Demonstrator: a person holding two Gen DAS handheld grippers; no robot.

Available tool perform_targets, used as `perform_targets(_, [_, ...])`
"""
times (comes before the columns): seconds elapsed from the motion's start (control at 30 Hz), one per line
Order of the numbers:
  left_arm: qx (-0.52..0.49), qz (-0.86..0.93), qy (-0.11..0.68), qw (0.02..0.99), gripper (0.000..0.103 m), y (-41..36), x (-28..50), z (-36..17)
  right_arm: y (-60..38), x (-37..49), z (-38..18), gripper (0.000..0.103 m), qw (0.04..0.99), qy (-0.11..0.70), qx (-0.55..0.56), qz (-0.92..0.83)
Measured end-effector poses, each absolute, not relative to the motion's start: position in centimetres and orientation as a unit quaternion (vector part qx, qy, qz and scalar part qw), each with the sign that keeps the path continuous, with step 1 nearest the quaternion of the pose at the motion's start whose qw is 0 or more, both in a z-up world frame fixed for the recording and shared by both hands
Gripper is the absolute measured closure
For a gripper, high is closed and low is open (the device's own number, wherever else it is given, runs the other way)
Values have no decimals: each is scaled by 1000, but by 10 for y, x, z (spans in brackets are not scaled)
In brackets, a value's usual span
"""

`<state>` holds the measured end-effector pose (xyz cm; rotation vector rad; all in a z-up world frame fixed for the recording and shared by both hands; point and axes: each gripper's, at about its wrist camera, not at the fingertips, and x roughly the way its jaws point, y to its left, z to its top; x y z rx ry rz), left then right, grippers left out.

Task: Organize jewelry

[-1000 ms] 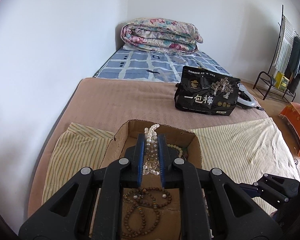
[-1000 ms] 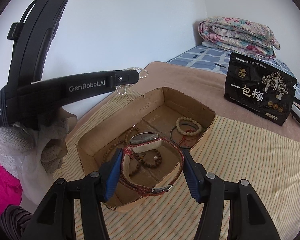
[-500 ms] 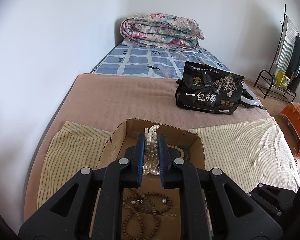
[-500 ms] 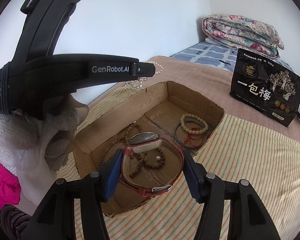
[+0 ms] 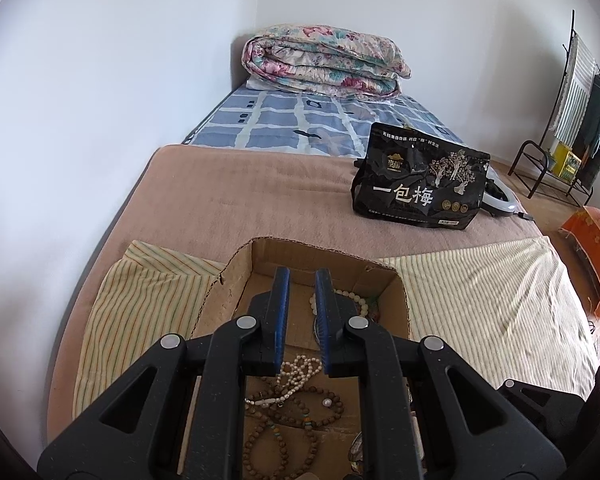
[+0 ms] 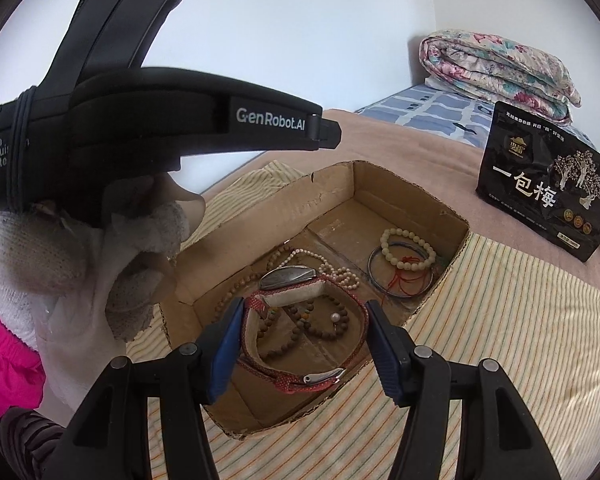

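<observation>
A cardboard box [image 6: 456, 236] sits on a striped cloth on the bed. In it lie a white pearl necklace [image 5: 300, 372], a brown wooden bead string [image 5: 284, 432], a cream bead bracelet [image 6: 408, 248] and a thin bangle [image 6: 380, 280]. My left gripper [image 5: 302, 280] hangs above the box, its jaws slightly apart and empty, with the pearl necklace on the box floor below. My right gripper [image 6: 304, 312] is shut on a red-strapped watch [image 6: 300, 332] and holds it over the near end of the box.
A black snack bag [image 5: 420, 188] stands on the brown blanket beyond the box. A folded floral quilt [image 5: 324, 64] lies at the head of the bed. The wall runs along the left. A clothes rack [image 5: 572, 120] stands far right.
My left gripper has opened and let go of the pearl necklace, which has dropped into the box. My right gripper has moved closer over the box with the watch.
</observation>
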<state>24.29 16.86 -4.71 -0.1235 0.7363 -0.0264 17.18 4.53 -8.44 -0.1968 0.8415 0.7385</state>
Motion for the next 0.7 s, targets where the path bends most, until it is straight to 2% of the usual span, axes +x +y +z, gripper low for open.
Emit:
perform_targets(0.07, [-60,-12,360,931,88,169,243,-47,45,170,-83,26,846,394,-96,347])
perform_targets(0.13, [-64,-10,356,932,64,170,241,-46,44,169,-82,23,850,388,-95,344])
perform_targets(0.7, [-63,-3,343,937,63,161,228,-32,32,160,-68,23,855,382,-89,340])
